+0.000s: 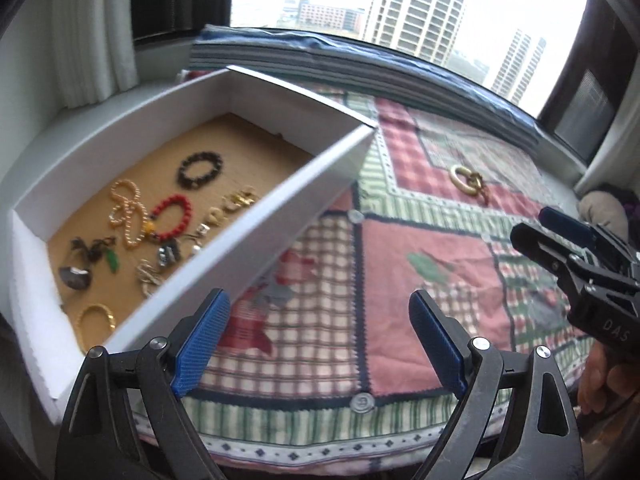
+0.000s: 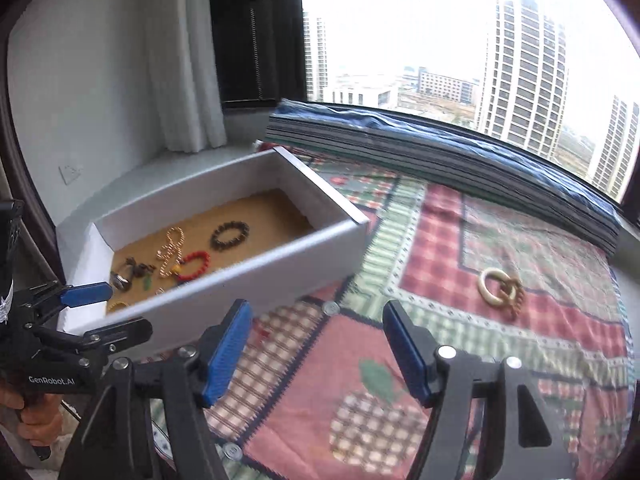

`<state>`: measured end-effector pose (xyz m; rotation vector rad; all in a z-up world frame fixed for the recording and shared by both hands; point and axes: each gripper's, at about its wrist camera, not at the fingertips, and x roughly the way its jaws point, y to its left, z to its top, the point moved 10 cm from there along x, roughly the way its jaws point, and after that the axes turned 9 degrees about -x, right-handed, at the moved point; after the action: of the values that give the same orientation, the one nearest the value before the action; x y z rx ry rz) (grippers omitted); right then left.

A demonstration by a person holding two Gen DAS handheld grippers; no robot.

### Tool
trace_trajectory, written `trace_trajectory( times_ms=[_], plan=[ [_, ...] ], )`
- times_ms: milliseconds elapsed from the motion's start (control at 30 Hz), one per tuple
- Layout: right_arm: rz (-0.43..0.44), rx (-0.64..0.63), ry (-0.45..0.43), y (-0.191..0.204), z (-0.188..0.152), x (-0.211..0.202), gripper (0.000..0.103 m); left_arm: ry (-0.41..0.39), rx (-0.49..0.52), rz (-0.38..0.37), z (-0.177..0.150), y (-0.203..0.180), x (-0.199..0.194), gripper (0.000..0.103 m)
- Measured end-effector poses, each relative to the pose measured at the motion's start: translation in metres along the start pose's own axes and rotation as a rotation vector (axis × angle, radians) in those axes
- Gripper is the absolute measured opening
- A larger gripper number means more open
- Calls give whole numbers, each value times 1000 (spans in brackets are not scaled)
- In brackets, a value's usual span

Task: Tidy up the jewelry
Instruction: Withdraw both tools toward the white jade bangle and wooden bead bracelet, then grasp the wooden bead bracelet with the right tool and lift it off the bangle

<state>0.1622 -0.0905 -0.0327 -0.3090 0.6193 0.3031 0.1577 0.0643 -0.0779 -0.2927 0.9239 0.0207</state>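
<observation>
A white box (image 1: 256, 236) with a brown floor holds the sorted jewelry: a black bracelet (image 1: 200, 169), a red bracelet (image 1: 173, 218), a pearl strand (image 1: 127, 214), a gold bangle (image 1: 96, 320) and several smaller pieces too blurred to identify. One item lies outside the box: a cream ring (image 1: 462, 179) linked to a brownish piece, resting on the quilt (image 1: 400, 264) well apart from the box, toward the window (image 1: 420, 8). The box stands at the quilt's edge, beside a white curtain (image 2: 192, 60). A stack of folded fabric (image 2: 440, 152) runs along the sill behind the quilt. Tall buildings show through the glass. The left gripper (image 1: 318, 344) hangs above the quilt just beside the box's near wall, its blue pads spread wide with nothing between them. The right gripper (image 2: 316, 354) is likewise released and empty over the quilt, between the box and the ring. Each gripper appears at the edge of the other's view, with part of a hand (image 2: 36, 416) on its handle.
</observation>
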Motion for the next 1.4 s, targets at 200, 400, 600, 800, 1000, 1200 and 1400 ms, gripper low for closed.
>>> trace_trajectory(
  times_ms=[200, 400, 600, 800, 1000, 1200, 1400],
  plan=[
    [-102, 100, 81, -49, -84, -16, 69, 19, 102, 31, -27, -45, 19, 92],
    [-122, 208, 155, -73, -144, -16, 69, 28, 153, 40, -39, -68, 23, 92],
    [-116, 246, 162, -76, -161, -18, 69, 20, 182, 54, -42, -77, 23, 92],
    [-99, 253, 169, -74, -165, -14, 69, 40, 190, 64, -49, -80, 32, 92],
    [2, 268, 169, -104, -140, 1, 69, 94, 197, 73, -64, -74, 48, 92],
    [22, 363, 166, -199, -72, 42, 69, 138, 185, 73, -71, -71, 63, 92],
    [43, 399, 257, -258, -29, 137, 35, 150, 168, 84, -63, -63, 71, 92]
  ],
)
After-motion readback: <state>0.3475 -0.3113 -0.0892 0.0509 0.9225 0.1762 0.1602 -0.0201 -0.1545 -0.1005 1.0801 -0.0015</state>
